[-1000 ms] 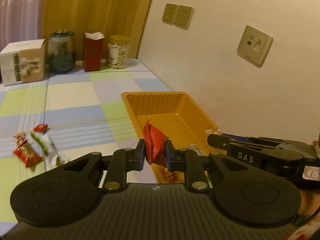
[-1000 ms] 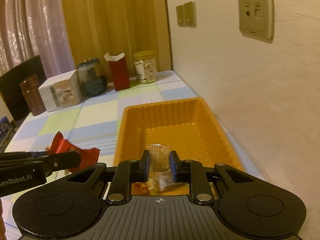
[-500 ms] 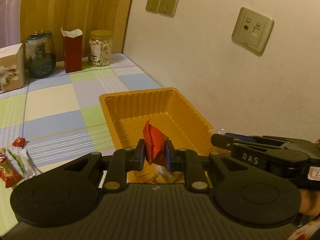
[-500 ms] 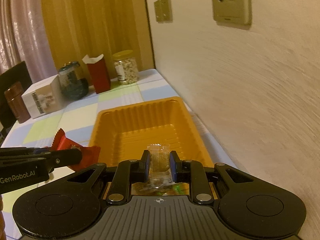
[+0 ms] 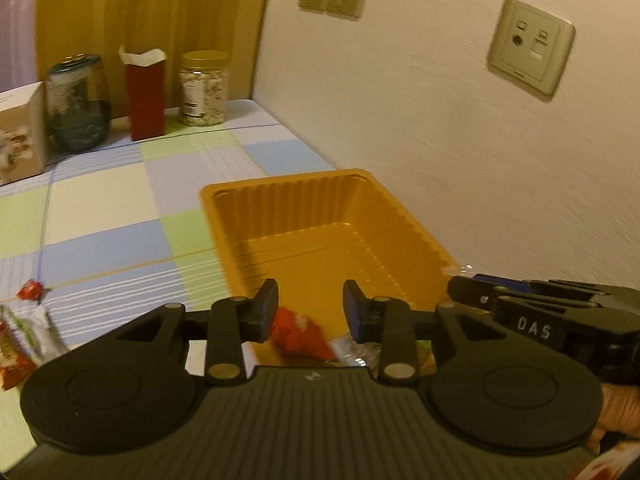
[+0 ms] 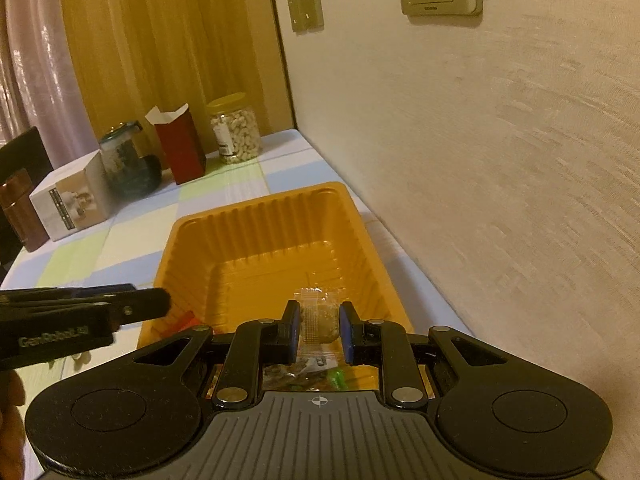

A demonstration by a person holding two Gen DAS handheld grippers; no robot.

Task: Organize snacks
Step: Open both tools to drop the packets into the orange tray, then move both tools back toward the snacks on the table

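An orange plastic tray (image 5: 404,224) (image 6: 256,216) stands on the checked tablecloth beside the wall. My left gripper (image 5: 311,308) is open over the tray's near end. A red snack packet (image 5: 298,334) lies below it in the tray, free of the fingers. My right gripper (image 6: 319,330) has its jaws slightly apart with a clear-wrapped snack (image 6: 318,316) between them, over the tray's near end. Other wrapped snacks (image 6: 316,372) lie in the tray under it.
Loose snacks (image 5: 24,328) lie on the cloth at the left. At the back stand a white box (image 6: 70,200), a dark glass jar (image 5: 78,106), a red carton (image 5: 146,94) and a jar of nuts (image 6: 236,130). The wall (image 5: 460,140) runs along the right.
My left gripper has opened and the red packet has dropped into the tray. My right gripper's jaws have spread a little around the clear snack.
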